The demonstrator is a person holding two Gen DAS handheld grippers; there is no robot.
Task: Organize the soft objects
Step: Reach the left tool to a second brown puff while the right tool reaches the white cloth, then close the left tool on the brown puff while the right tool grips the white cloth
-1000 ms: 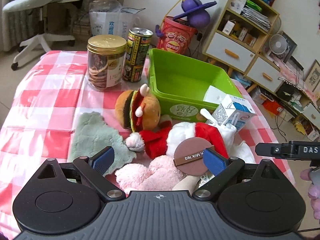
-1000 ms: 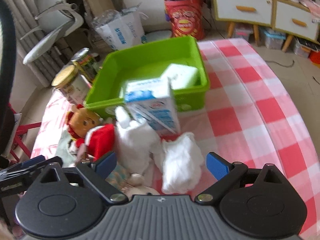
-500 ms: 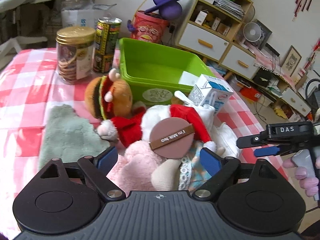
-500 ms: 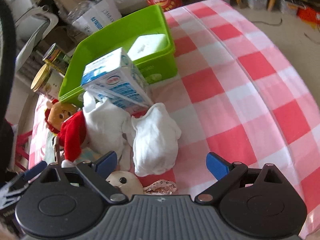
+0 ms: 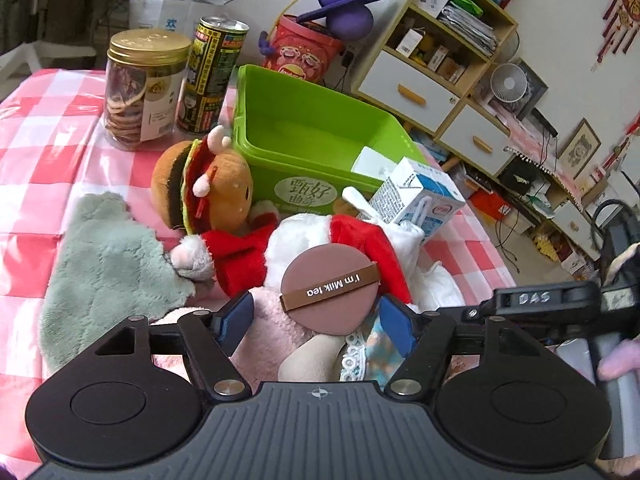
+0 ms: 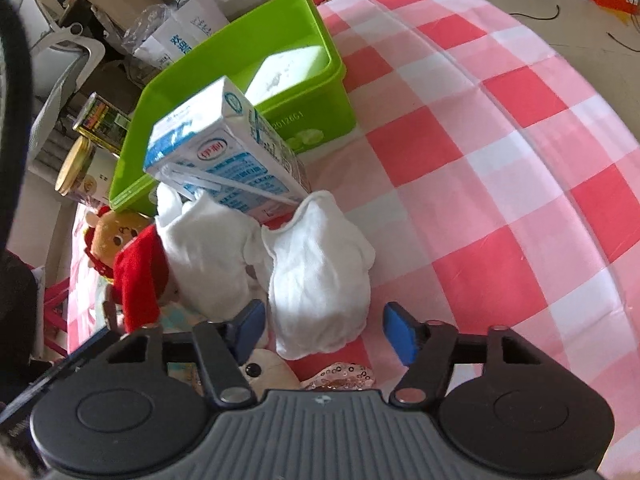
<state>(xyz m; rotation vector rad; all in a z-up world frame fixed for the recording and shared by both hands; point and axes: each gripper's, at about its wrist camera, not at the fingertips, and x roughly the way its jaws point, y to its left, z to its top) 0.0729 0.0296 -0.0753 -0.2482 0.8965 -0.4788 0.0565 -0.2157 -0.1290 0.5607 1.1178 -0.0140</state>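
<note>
Left wrist view first: the red-and-white checked tablecloth point(image 5: 44, 120) covers the whole table and carries everything else. The green bin point(image 5: 320, 120) stands at the far middle of it, with a flat white block point(image 5: 374, 164) lying in its right corner. Left of the bin stand a gold-lidded cookie jar point(image 5: 146, 88) and a tall printed can point(image 5: 212, 76), close together. In front of the bin the soft things lie in one heap: a grey-green plush cloth point(image 5: 108, 264) spread out on the left, a brown plush doll in red clothes point(image 5: 216, 204) on its side touching the bin's front wall, a pink fluffy toy point(image 5: 276, 336) nearest the camera, and a round brown puff point(image 5: 330, 294) with a printed band lying on top. A milk carton point(image 5: 420, 200) leans tilted at the bin's front right corner.

The left gripper point(image 5: 316, 326) hangs over the heap with its jaws closing; the puff and the pink toy lie between the blue pads, and no pad visibly presses on them.

From the right wrist view, the right gripper point(image 6: 324, 330) is low over a crumpled white cloth point(image 6: 320, 280) just below the carton. Its jaws are closing with the cloth's near edge between them; the left pad is at the cloth, the right pad stands clear.
</note>
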